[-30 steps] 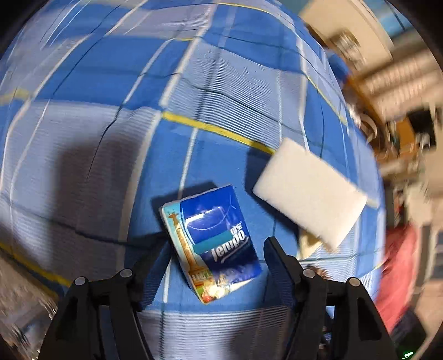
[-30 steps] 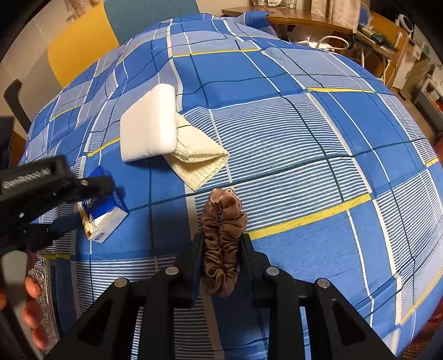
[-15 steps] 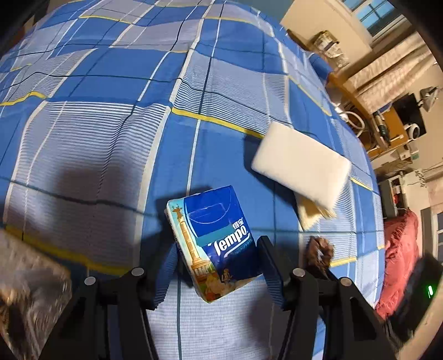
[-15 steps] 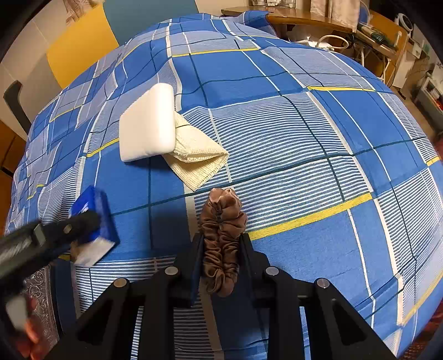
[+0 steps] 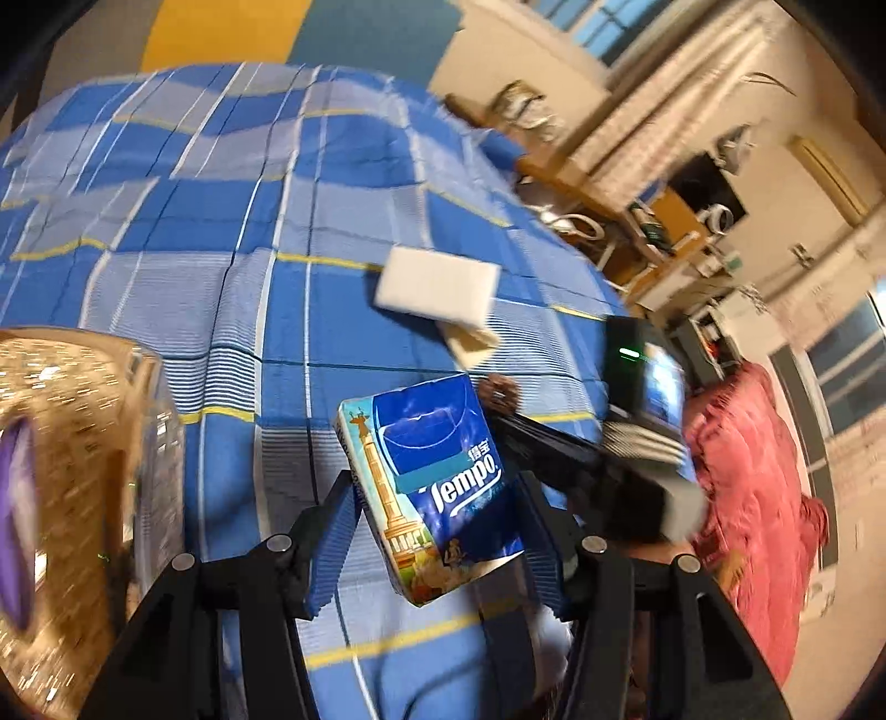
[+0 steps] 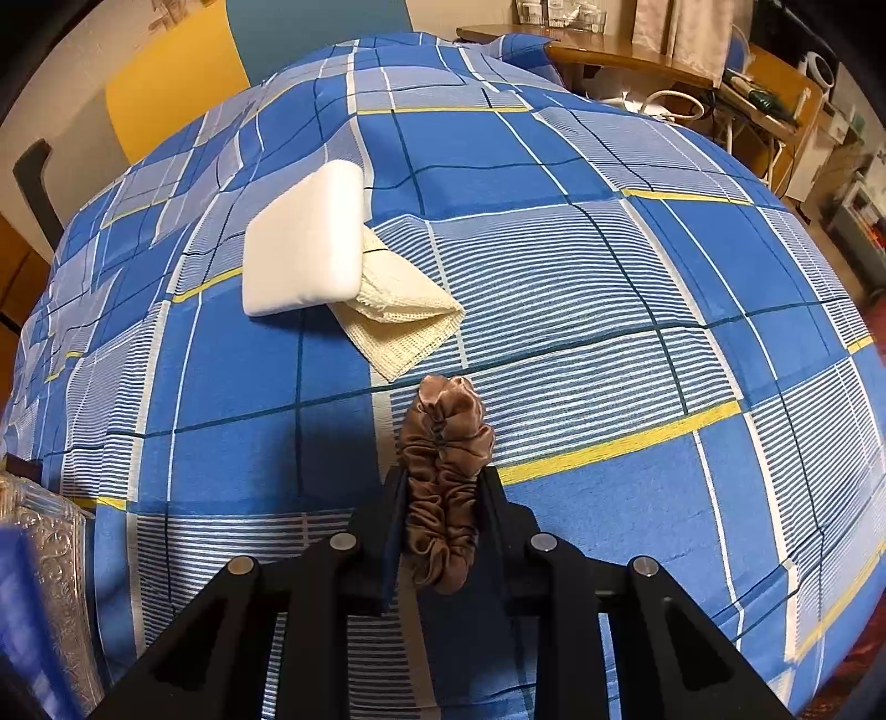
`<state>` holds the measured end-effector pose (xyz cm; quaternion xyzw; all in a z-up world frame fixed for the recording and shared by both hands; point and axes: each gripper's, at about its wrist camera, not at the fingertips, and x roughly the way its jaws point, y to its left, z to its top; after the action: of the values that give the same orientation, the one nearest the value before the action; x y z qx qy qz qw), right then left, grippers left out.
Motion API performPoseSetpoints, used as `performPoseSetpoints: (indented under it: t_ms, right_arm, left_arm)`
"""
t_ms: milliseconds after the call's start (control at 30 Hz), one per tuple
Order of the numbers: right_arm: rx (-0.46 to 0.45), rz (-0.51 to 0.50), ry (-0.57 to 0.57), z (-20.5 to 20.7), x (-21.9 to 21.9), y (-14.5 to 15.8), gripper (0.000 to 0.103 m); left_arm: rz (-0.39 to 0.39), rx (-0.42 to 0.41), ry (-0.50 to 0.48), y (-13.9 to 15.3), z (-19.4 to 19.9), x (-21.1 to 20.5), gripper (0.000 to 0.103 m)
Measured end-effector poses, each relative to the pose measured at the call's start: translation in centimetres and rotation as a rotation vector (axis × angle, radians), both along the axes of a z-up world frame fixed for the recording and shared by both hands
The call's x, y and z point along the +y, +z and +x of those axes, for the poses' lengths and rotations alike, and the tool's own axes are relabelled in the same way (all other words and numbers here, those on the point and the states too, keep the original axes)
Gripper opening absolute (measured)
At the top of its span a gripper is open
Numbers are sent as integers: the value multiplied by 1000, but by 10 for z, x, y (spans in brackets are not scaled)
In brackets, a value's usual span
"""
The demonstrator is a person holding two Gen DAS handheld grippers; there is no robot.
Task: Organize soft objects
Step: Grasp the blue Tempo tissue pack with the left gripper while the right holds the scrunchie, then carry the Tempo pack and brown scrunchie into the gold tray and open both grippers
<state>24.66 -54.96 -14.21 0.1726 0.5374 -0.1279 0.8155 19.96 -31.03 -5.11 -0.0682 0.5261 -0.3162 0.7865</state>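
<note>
A blue Tempo tissue pack [image 5: 437, 476] hangs above the bed, clamped between the fingers of my left gripper [image 5: 434, 498]. My right gripper [image 6: 443, 487] is shut on a brown satin scrunchie [image 6: 443, 471], whose far end rests on the blue plaid bedcover [image 6: 554, 249]. In the left wrist view the scrunchie [image 5: 498, 390] peeks out behind the pack. A white foam pad [image 6: 304, 238] lies farther up the bed, overlapping a folded cream cloth [image 6: 398, 321]. The pad [image 5: 437, 285] and cloth [image 5: 470, 340] also show in the left wrist view.
A clear box with a gold pattern [image 5: 66, 443] stands at the bed's left edge; in the right wrist view it [image 6: 50, 554] sits at the lower left. A wooden desk [image 6: 609, 50] with cables stands behind the bed. A red blanket [image 5: 747, 471] lies at the right.
My left gripper closed on the tissue pack, lifted it off the bedcover and swung towards the patterned box at the left. The right gripper and the scrunchie stayed put.
</note>
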Motion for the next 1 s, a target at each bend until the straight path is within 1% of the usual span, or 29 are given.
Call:
performPoseSetpoints:
  t_ms: [33,167,267,333,433,567,667,767,867,900,1000]
  right_arm:
    - [-3,0,-1,-1,0,0,26]
    - [-6,-15,3,-2,1,1,26]
    - [-6,-40,9,-3,5,2,25]
    - [-10,-51,11,-4,8,2,24]
    - [-28,-40,4,-6,10,5,23]
    - [-87,-54,-2,-10,11,19,23]
    - [-132,-70,-7,-14,13,28,23]
    - [-172,-90,-11,-17,15,37,23]
    - [-216,-113,-22,-19,15,44,23]
    - [-228,-121,-28,-20,15,46,23]
    - [-263,-124,-47,-22,13,50,23]
  left_arm:
    - [-3,-15,-16,6,-1,0,56]
    - [-13,-75,-49,34,-23,26,56]
    - [-43,-93,-65,53,-34,50,56]
    - [-49,-125,-72,67,-40,70,56]
    - [-58,-170,-51,83,-46,102,56]
    - [-53,-250,12,104,-51,155,56]
    - [-46,-262,74,107,-48,193,56]
    - [-29,-258,169,98,-41,237,56]
    - [-10,-223,275,83,-33,286,56]
    - [-2,-211,297,77,-31,296,56]
    - [52,-180,368,57,-23,333,56]
